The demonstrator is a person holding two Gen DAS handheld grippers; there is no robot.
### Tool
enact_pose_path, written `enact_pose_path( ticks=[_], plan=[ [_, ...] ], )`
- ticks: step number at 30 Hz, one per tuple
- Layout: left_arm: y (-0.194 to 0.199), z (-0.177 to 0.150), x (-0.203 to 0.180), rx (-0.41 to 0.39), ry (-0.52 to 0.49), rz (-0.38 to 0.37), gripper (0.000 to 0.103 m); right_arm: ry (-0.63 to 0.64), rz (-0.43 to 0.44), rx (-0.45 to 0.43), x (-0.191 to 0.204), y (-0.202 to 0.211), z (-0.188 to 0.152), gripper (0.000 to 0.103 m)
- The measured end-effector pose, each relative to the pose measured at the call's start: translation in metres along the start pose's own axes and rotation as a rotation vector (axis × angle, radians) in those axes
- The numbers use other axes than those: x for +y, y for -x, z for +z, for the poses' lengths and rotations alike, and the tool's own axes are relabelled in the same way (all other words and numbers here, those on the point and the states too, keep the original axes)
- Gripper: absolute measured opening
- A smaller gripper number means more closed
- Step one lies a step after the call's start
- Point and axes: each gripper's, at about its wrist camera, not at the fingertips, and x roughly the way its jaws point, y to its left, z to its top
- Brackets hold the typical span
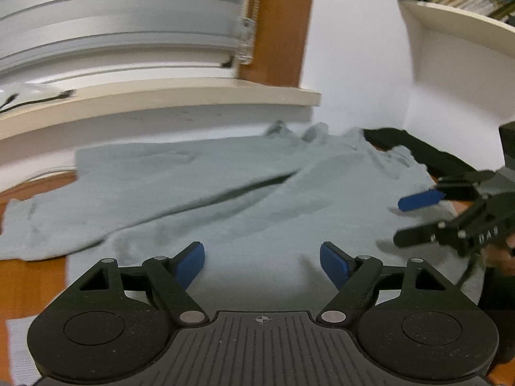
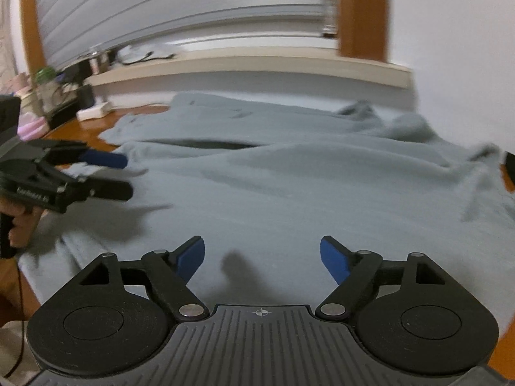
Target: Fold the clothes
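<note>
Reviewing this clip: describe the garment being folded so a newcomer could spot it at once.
Start at the wooden table below the pale window ledge. Spread across most of it lies the grey-green garment, soft, wrinkled, one layer folded over with a dark slit showing. Unlike the black cloth at its far right corner, it is light-coloured and far larger.

Ahead: grey garment (image 1: 244, 193) spread flat, open room above it.
Far edge: window ledge (image 1: 161, 103) and wall.
Left: clutter (image 2: 42, 96) on surface.
</note>
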Motion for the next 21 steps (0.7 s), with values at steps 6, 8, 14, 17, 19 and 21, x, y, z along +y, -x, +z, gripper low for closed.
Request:
enact_pose_path(
  ticks=[6,8,14,17,19,21],
  plan=[
    [0.018,0.001,0.022,-0.001,0.011,0.045,0.095,0.074,0.080,0.012,0.040,-0.024,0.016,0.081],
    [0.024,0.000,0.028,-0.002,0.008,0.048,0.103,0.105,0.098,0.015,0.053,-0.031,0.020,0.082],
    [0.031,-0.004,0.039,0.003,0.015,0.062,0.103,0.174,0.137,0.027,0.085,-0.053,0.028,0.086],
    [0.030,-0.006,0.045,0.002,0.027,0.066,0.103,0.175,0.148,0.030,0.091,-0.059,0.028,0.087],
    [0.027,-0.009,0.049,0.002,0.036,0.066,0.103,0.174,0.149,0.034,0.091,-0.060,0.028,0.087],
    [0.024,-0.012,0.054,0.007,0.047,0.066,0.103,0.175,0.147,0.037,0.091,-0.062,0.028,0.089]
  ],
)
